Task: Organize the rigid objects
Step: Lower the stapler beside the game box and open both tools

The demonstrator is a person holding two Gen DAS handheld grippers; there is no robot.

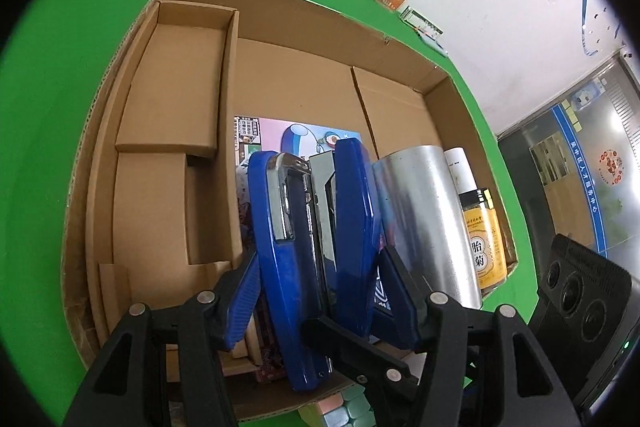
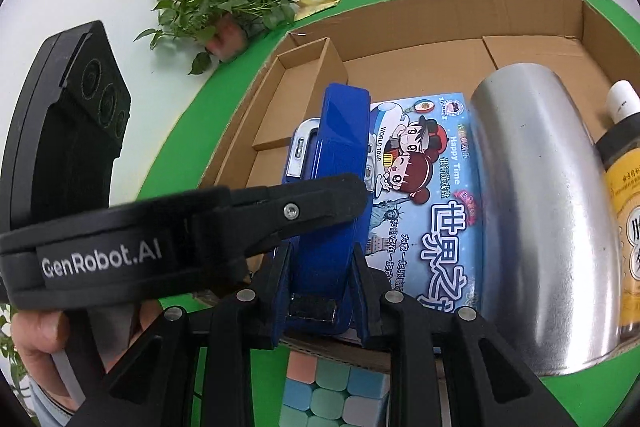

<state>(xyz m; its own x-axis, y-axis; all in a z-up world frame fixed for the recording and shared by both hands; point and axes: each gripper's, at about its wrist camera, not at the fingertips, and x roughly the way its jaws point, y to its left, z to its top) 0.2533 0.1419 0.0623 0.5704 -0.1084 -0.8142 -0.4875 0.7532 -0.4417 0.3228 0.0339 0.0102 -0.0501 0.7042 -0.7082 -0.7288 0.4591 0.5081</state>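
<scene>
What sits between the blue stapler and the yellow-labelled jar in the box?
The silver metal cylinder lies between the blue stapler and the jar; the right wrist view shows this.

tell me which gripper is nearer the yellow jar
Right, probably. The right gripper clamps its jaws on the near end of the blue stapler, with only the metal cup between it and the yellow jar. The left gripper reaches in from the stapler's other side.

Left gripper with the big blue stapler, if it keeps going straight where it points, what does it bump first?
Probably the colourful game box lying flat in the cardboard box. The blue stapler, held by the left gripper and right gripper, would touch it first. Depth is hard to judge.
</scene>
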